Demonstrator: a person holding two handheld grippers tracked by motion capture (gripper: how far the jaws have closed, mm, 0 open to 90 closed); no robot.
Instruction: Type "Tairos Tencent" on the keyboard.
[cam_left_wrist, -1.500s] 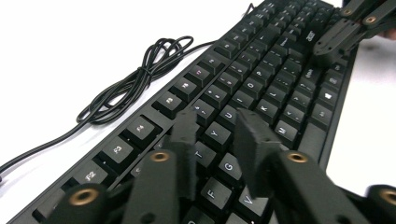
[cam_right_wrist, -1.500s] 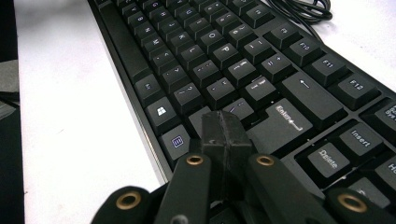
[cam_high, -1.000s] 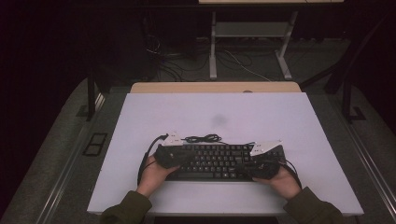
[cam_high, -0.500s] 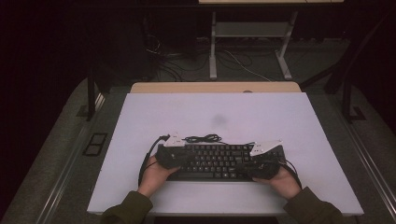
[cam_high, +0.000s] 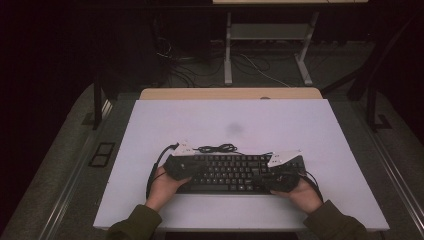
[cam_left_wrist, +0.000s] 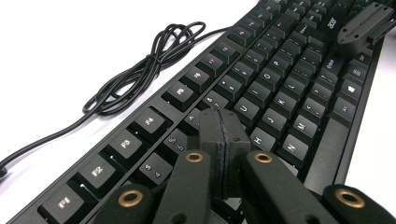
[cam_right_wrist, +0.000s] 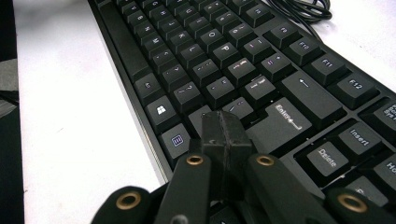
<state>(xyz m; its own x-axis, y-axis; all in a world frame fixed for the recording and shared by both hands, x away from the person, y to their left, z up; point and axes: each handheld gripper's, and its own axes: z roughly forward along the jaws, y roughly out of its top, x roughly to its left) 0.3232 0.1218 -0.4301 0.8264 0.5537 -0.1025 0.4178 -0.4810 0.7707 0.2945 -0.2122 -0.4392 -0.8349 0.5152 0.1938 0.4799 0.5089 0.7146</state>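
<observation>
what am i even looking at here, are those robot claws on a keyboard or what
Not a robot: a person sits at a white table and holds a hand-held two-jaw gripper in each hand. The high view is from a fixed camera above the table; the sleeves and hands come in at the bottom. The left gripper sits over the left end of a black keyboard, the right gripper over its right end. The other two pictures come from small cameras riding on each tool, looking along its black jaws. In both, the jaws are pressed together with nothing between them; the left gripper's tips stand over the number and letter keys, the right gripper's near the Enter key. Behind the keyboard lies its coiled black cable. Nothing is held.
</observation>
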